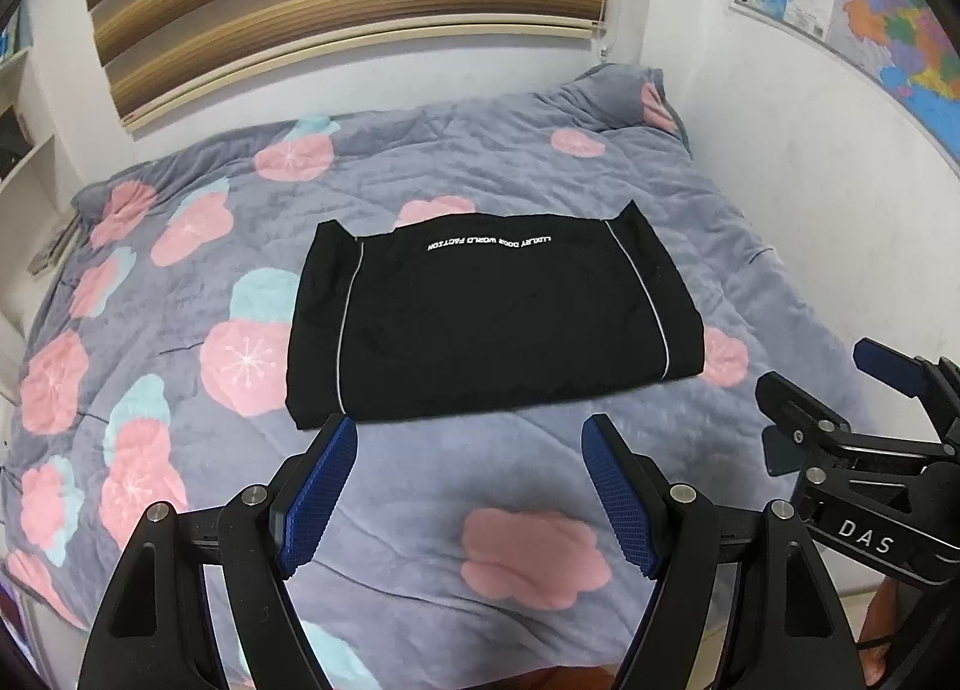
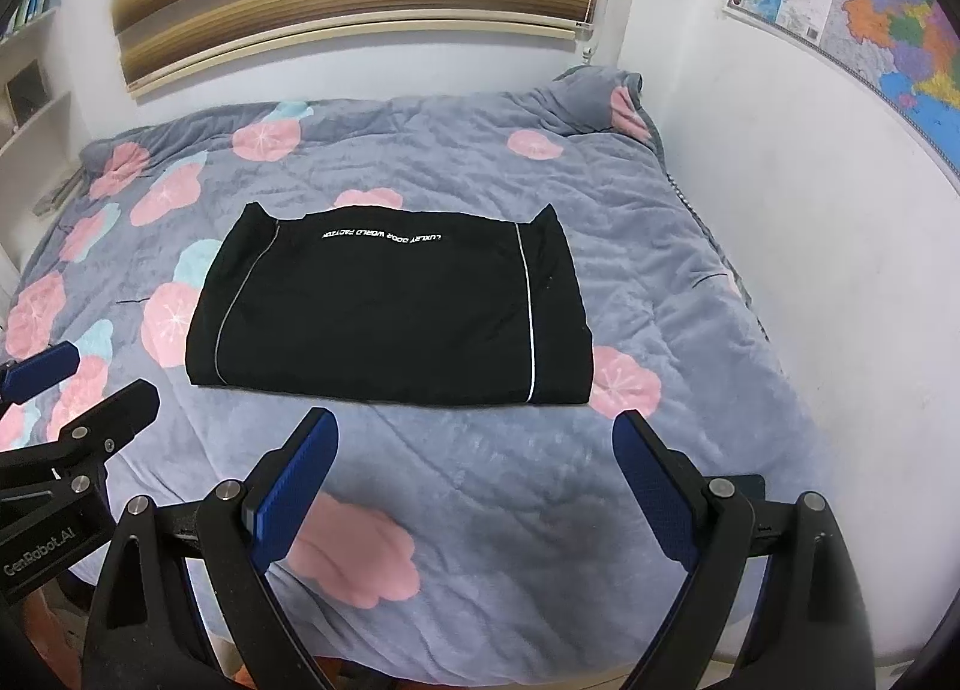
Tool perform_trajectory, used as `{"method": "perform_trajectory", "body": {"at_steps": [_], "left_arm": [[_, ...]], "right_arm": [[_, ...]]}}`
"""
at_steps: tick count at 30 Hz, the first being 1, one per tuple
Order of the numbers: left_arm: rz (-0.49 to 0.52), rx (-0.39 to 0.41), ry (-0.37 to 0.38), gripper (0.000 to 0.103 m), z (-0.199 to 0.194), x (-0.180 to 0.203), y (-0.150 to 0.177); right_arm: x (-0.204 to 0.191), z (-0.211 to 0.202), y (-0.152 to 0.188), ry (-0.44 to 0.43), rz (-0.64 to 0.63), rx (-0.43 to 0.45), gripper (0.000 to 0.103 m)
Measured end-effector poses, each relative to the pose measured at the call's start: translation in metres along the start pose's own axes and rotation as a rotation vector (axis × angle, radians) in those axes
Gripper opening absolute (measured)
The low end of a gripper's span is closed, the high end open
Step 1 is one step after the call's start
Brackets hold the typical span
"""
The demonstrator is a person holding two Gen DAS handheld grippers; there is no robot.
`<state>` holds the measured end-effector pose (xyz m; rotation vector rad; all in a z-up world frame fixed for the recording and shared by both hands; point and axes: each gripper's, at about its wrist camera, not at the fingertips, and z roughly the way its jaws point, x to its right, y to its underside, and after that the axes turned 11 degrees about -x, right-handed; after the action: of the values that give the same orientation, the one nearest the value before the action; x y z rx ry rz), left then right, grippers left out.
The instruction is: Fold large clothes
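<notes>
A black garment (image 1: 492,324) with thin white piping and white lettering lies folded flat into a neat rectangle.

You get even, soft indoor light in both views, with no hard shadows on the bed (image 1: 420,510). The black garment (image 1: 492,324) reads as flat dark, its folds barely showing; its white lettering stays crisp. Fisheye bending curves the blind (image 1: 348,0) above the bed and the map (image 2: 870,0). Corners go black. Near the lower edge, the fingers (image 2: 300,486) look slightly soft.
</notes>
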<state>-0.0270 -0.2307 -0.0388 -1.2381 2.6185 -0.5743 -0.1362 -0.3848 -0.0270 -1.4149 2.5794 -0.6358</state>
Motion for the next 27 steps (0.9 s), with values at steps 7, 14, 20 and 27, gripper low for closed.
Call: {"method": "perform_trajectory", "body": {"at_steps": [7,14,20,27], "left_arm": [[-0.006,-0.008,-0.009,0.078,0.0041,-0.0043,-0.0001],[-0.003,-0.008,-0.012,0.078,0.0048,-0.0065,0.0006],[-0.007,-0.011,-0.014,0.078,0.0054,-0.0046,0.0004],[-0.001,-0.020,-0.001,0.078,0.0073,-0.0066,0.0013]], "right_arm": [[-0.0019,0.0062,0.0021,-0.009,-0.004,-0.024,0.094],[-0.0008,0.0088,0.0010,-0.018,-0.004,-0.030,0.094],[-0.0034,0.0089,0.0020,-0.020,-0.008,-0.032,0.094],[-0.0048,0.0092,0.0035,-0.021,-0.006,-0.037,0.094]]}}
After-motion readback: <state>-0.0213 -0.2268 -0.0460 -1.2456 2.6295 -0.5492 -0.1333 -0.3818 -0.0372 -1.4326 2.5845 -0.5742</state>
